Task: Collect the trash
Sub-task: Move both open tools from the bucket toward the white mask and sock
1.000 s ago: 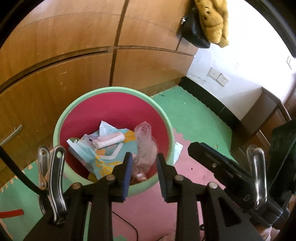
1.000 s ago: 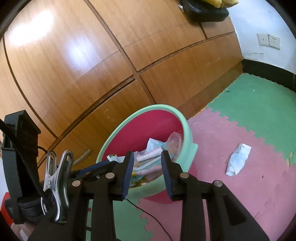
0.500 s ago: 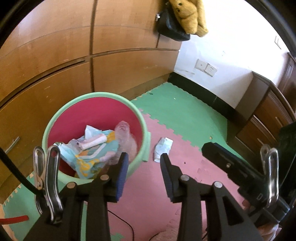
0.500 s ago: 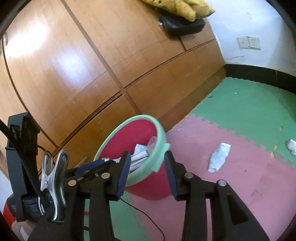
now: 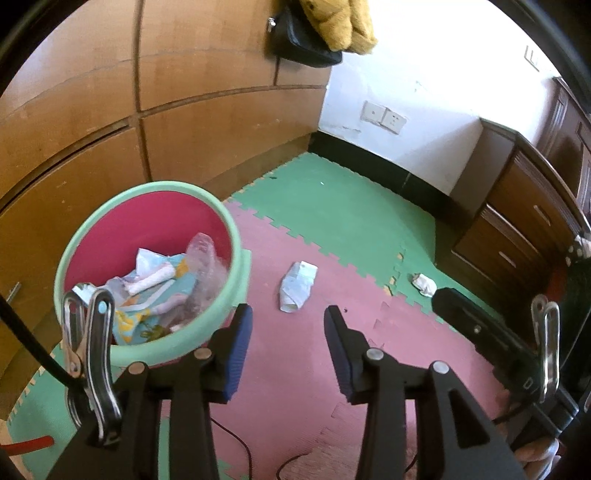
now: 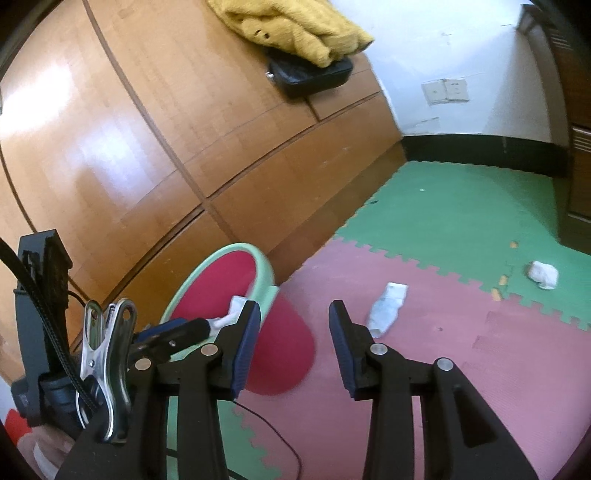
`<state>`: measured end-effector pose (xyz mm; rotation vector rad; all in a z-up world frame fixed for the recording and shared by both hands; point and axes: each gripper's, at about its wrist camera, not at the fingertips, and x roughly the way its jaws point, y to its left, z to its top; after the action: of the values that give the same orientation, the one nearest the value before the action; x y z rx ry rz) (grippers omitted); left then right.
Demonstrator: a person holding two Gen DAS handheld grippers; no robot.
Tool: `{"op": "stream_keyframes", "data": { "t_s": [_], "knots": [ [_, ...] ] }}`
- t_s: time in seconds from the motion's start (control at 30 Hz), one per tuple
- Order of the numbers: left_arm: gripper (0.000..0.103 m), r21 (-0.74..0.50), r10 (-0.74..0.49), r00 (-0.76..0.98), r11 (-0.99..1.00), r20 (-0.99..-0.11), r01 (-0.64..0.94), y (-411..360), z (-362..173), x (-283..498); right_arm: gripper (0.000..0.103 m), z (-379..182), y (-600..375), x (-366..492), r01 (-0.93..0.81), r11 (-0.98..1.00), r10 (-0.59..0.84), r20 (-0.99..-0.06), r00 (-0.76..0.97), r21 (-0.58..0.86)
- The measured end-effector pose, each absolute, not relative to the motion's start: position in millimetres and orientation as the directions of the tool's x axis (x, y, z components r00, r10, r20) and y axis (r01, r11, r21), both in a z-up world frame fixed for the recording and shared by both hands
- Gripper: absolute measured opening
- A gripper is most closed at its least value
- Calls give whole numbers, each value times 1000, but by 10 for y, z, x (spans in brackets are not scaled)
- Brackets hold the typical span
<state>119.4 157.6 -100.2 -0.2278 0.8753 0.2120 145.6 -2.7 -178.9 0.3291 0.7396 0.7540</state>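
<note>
A red bin with a mint-green rim (image 5: 236, 254) (image 6: 266, 269) stands on the floor mats by the wooden wardrobe, holding wrappers, a paper roll and clear plastic (image 5: 199, 258). A flattened white packet (image 5: 297, 286) (image 6: 388, 306) lies on the pink mat right of the bin. Farther right, a crumpled white wad (image 5: 424, 284) (image 6: 542, 274) rests on the green mat. My left gripper (image 5: 288, 332) hovers above the pink mat just short of the packet, jaws opening, nothing between them. My right gripper (image 6: 293, 328) hangs beside the bin's right side, empty, its jaws apart.
Wooden wardrobe doors (image 5: 207, 122) rise behind the bin. A black bag (image 6: 310, 75) and a yellow garment (image 6: 295, 29) hang on them. A dark wooden drawer unit (image 5: 517, 221) stands at the right. A thin black cable (image 6: 280, 439) trails over the mats near me.
Both grippers have swung right, away from over the bin toward the open mat, and their jaws have widened. The white packet and the crumpled wad have come into view.
</note>
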Motion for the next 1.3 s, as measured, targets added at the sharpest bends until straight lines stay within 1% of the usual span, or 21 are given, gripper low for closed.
{"op": "stream_keyframes", "data": {
  "t_s": [0.47, 0.77, 1.07, 1.3],
  "knots": [
    [43, -118, 7, 573, 976, -820, -181, 1122, -1350, 1542, 43, -2179, -709, 1598, -314, 784, 606, -551, 574, 535],
    [43, -109, -11, 545, 983, -838, -148, 884, -1629, 1904, 45, -2419, -1002, 1711, -220, 808, 556, -583, 593, 547],
    [43, -96, -9, 477, 983, -879, -159, 785, -2181, 2299, 45, -2783, -1167, 1858, -138, 811, 530, -615, 584, 569],
    [44, -82, 6, 431, 979, -903, -185, 788, -2738, 2718, 45, -3183, -1324, 2066, -66, 813, 511, -655, 557, 579]
  ]
}}
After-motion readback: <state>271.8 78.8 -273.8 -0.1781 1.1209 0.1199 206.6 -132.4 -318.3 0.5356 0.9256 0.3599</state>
